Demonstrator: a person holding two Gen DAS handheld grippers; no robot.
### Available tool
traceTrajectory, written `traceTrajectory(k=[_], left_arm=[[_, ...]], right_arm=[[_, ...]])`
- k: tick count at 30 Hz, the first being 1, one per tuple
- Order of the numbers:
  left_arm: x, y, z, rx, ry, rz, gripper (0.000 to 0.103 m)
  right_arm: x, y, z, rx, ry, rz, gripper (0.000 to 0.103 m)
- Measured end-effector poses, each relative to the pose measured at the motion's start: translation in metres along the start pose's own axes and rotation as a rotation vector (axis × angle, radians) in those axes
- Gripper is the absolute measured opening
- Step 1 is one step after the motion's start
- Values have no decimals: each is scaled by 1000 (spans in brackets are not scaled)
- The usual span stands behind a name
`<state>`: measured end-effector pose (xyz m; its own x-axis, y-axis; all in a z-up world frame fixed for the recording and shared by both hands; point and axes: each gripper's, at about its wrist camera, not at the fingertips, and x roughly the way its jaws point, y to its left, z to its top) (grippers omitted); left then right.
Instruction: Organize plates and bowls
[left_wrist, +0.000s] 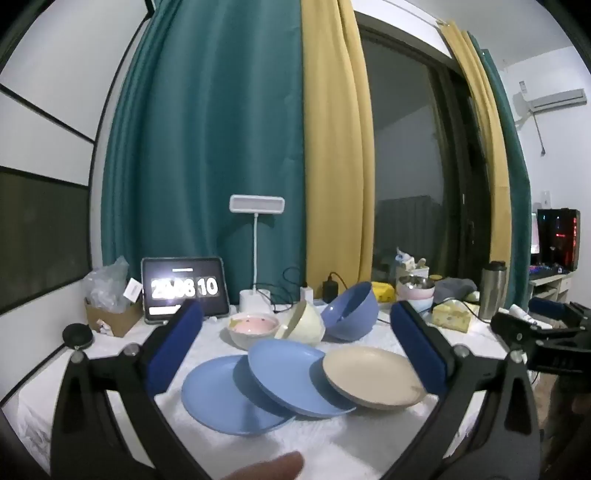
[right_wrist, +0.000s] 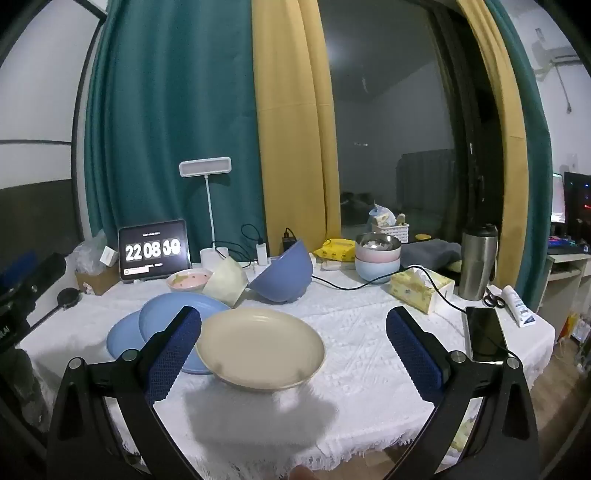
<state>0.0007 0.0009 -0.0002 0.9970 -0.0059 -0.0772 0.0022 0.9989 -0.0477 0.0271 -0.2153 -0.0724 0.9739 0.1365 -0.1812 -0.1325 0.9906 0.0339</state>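
Both the left hand-held gripper (left_wrist: 295, 347) and the right hand-held gripper (right_wrist: 293, 345) hover with jaws spread wide and empty, so sorting looks barely begun. On the white-clothed tabletop (right_wrist: 369, 332), the round beige plate (right_wrist: 260, 349) overlaps two round blue plates (left_wrist: 236, 398), with tipped bowls behind; the next move probably calls for pinching the beige rim. The tablet clock (right_wrist: 153, 251) reads 22 08, seconds blurred.

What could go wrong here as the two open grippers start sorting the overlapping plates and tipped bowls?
1. The beige round plate leans on the upper blue round plate; moving either could make the other slide.
2. The large blue bowl and cream bowl rest tilted and may roll if nudged.
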Motion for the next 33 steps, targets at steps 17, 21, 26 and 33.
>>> traceTrajectory(k=[17,21,26,33], left_arm=[[-2,3,2,1,-6,13,103],[-3,4,0,0,-6,12,103],[-3,5,-1,-2,-9,17,103],[-4,8,-1,0,0,18,103]], right_arm=[[5,1,-1,-3,20,8,103],[7,4,-3,-10,22,15,103],[6,3,-4,-11,21,23,103],[6,5,-3,-12,23,22,103]])
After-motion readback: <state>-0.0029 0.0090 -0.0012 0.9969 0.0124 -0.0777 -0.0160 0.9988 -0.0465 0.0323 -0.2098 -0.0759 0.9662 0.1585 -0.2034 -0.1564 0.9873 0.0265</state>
